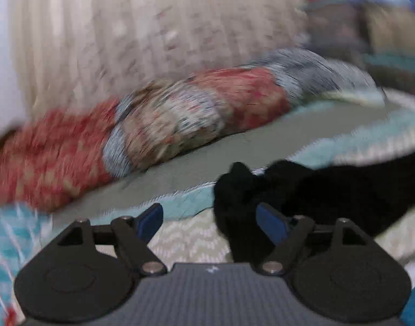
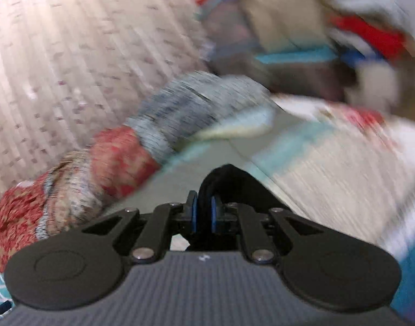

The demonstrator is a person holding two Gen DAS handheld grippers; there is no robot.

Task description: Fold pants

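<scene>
The pants [image 1: 329, 190] are black cloth, bunched and stretched across the bed toward the right in the left wrist view. My left gripper [image 1: 210, 221] stands open; the cloth hangs against its right blue pad but the pads do not press on it. In the right wrist view my right gripper [image 2: 203, 213] is shut on a fold of the black pants [image 2: 234, 182], which rises between the blue pads and drapes forward over them. Both views are motion-blurred.
A bedspread [image 1: 261, 141] in grey, teal and cream covers the bed. A rolled red and blue patterned blanket [image 1: 158, 125] lies along the far side against a pale curtain [image 1: 126, 32]. Piled clothes [image 2: 302, 40] sit at the far right.
</scene>
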